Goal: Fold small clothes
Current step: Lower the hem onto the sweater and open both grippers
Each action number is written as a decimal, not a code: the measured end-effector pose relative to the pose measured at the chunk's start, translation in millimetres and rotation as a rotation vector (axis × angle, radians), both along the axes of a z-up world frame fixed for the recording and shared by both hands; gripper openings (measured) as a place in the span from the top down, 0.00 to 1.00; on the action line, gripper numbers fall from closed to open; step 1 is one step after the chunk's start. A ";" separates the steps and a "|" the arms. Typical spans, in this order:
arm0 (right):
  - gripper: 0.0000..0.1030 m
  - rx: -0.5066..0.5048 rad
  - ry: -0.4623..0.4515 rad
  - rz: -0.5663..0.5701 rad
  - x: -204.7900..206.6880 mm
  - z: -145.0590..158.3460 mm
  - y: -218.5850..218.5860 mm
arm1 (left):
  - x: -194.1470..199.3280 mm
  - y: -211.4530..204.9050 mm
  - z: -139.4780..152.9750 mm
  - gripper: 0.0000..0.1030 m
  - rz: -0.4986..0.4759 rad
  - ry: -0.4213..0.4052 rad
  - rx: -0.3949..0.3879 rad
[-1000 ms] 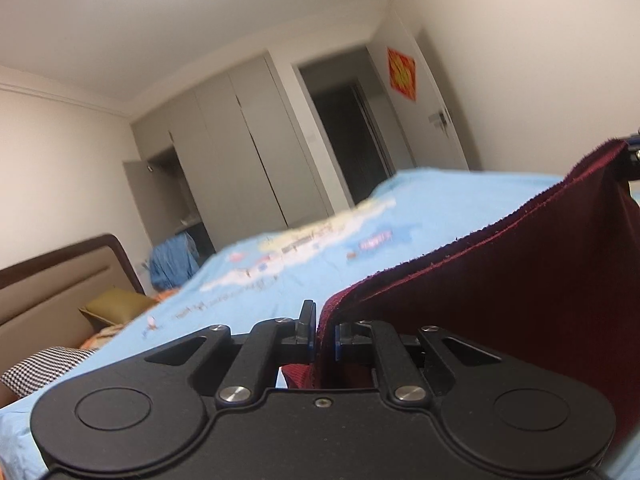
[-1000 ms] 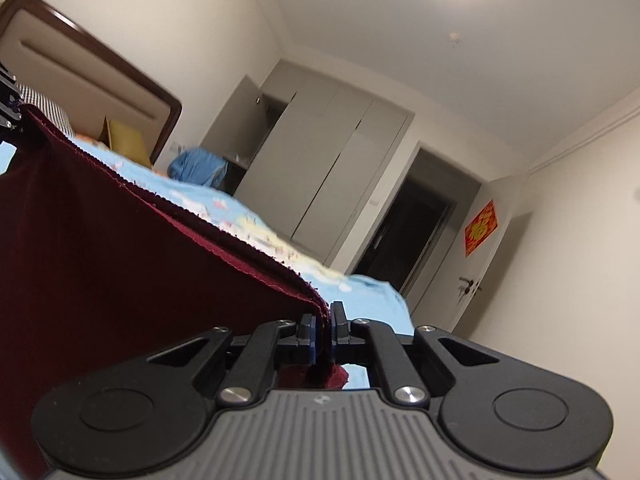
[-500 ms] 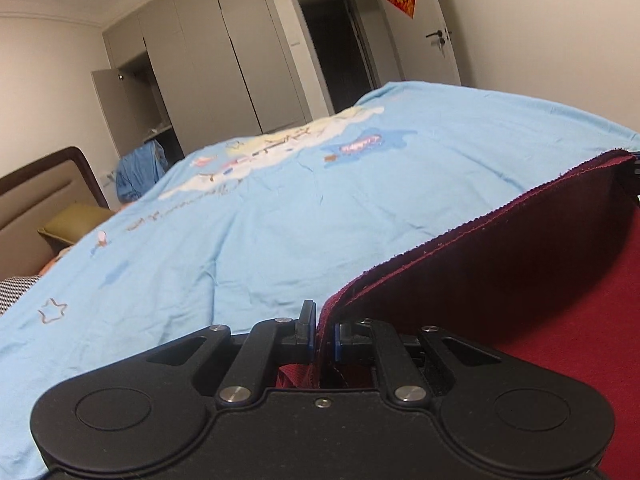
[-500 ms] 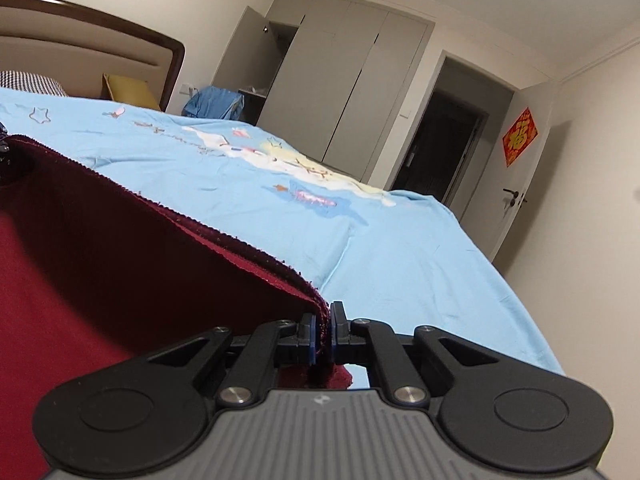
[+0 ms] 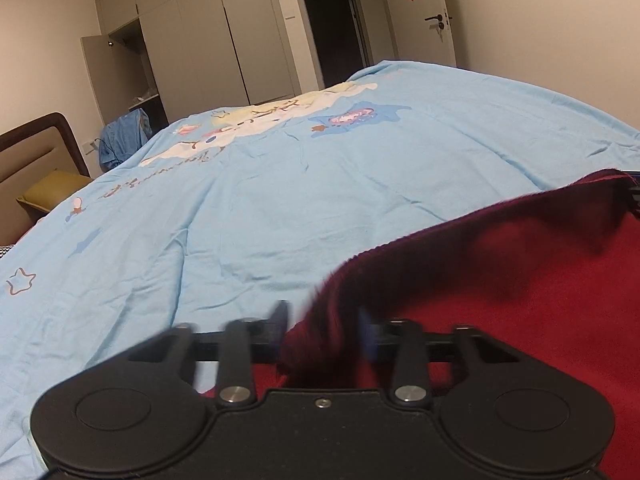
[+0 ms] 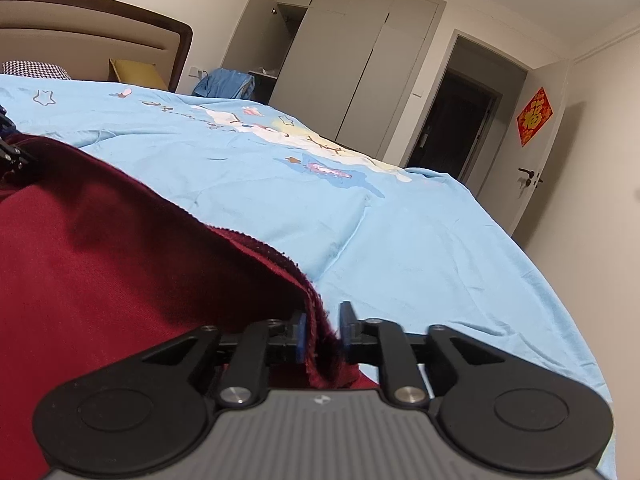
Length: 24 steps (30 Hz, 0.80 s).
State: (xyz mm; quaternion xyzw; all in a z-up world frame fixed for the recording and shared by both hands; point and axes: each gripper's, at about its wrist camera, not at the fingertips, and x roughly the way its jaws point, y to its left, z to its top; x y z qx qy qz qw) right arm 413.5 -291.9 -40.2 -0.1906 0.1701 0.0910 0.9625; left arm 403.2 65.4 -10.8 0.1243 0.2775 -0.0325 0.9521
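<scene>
A dark red garment lies low over the light blue bed cover, filling the right of the left wrist view. My left gripper is open, its fingers blurred and spread, with the garment's corner loose between them. In the right wrist view the same red garment fills the left side. My right gripper is open too, and the other corner hangs slack in the gap between its blue pads. The garment's frayed upper edge sags between the two grippers.
The blue bed cover with cartoon prints stretches ahead to the far bed edge. A brown headboard, pillows and a blue bundle are at the left. Grey wardrobes and a dark doorway stand beyond.
Both grippers came down from a raised hold toward the bed with the garment. Their fingers, shut on the corners before, have now spread apart, and the edge has gone slack.
</scene>
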 end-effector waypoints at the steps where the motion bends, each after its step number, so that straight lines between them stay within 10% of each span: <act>1: 0.60 0.003 -0.002 0.000 -1.0 0.2 -0.7 | -1.9 -0.1 1.2 0.23 0.015 -0.015 0.006; 11: 0.01 0.002 -0.055 0.105 -37.7 17.4 -4.9 | -39.8 -7.4 24.0 0.01 0.010 -0.118 0.037; 17: 0.00 0.027 0.132 0.357 -34.4 27.1 12.6 | -28.6 -4.7 24.2 0.01 -0.153 -0.020 -0.204; 20: 0.00 0.035 0.184 0.358 -17.8 20.3 20.0 | -7.4 3.5 11.6 0.01 -0.156 0.058 -0.402; 24: 0.00 0.212 0.276 0.306 17.9 15.6 5.3 | 13.0 5.0 -4.5 0.01 -0.101 0.073 -0.441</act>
